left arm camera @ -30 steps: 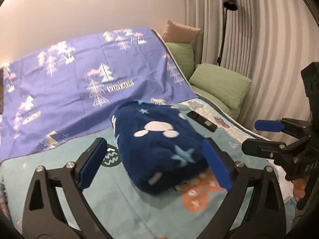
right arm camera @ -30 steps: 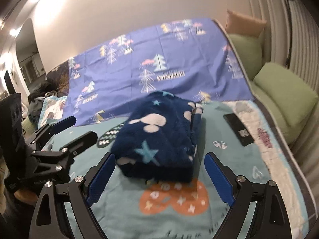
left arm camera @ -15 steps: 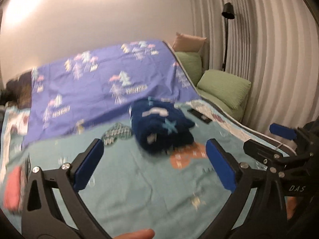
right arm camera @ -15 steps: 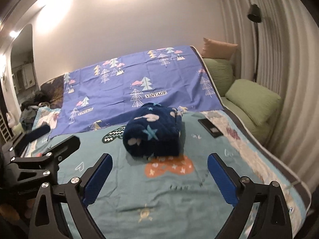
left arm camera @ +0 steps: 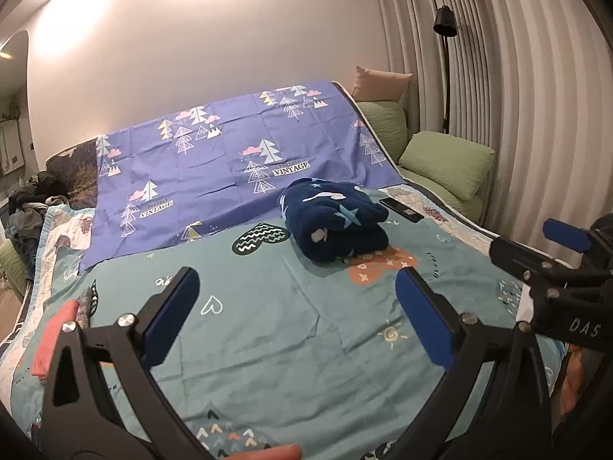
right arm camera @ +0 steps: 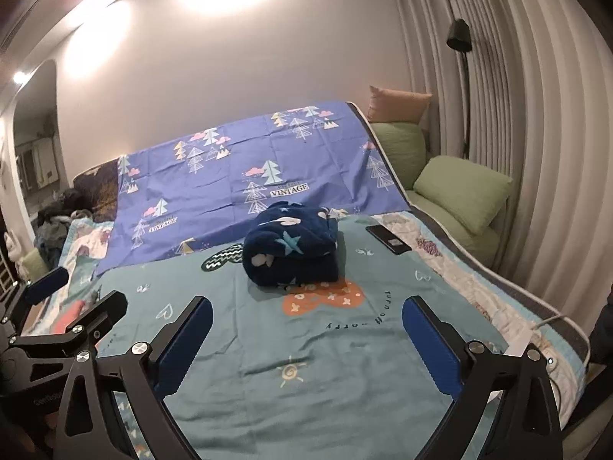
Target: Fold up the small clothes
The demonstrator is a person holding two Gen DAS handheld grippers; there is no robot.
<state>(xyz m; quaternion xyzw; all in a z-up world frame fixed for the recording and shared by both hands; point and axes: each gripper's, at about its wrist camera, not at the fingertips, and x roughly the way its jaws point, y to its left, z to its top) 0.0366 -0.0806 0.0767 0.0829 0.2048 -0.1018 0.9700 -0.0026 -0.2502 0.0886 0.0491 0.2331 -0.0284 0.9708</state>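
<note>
A dark blue fleece garment with stars and white patches lies folded into a thick bundle [left arm camera: 337, 222] on the teal bed sheet [left arm camera: 268, 326]; it also shows in the right wrist view [right arm camera: 291, 253]. My left gripper [left arm camera: 299, 318] is open and empty, well back from the bundle. My right gripper [right arm camera: 306, 341] is open and empty, also well short of the bundle. The right gripper shows at the right edge of the left wrist view [left arm camera: 551, 253], and the left gripper at the left edge of the right wrist view [right arm camera: 72, 299].
A purple tree-print sheet [left arm camera: 230, 168] covers the bed's far half. A black phone [left arm camera: 402, 209] lies right of the bundle. Green cushions [left arm camera: 448, 163], a floor lamp [left arm camera: 444, 57] and curtains stand at right. Pink and grey clothes [left arm camera: 65, 326] lie at the left edge.
Both grippers have pulled back and up from the folded bundle, which now lies farther away on the bed. Both stayed open and empty.
</note>
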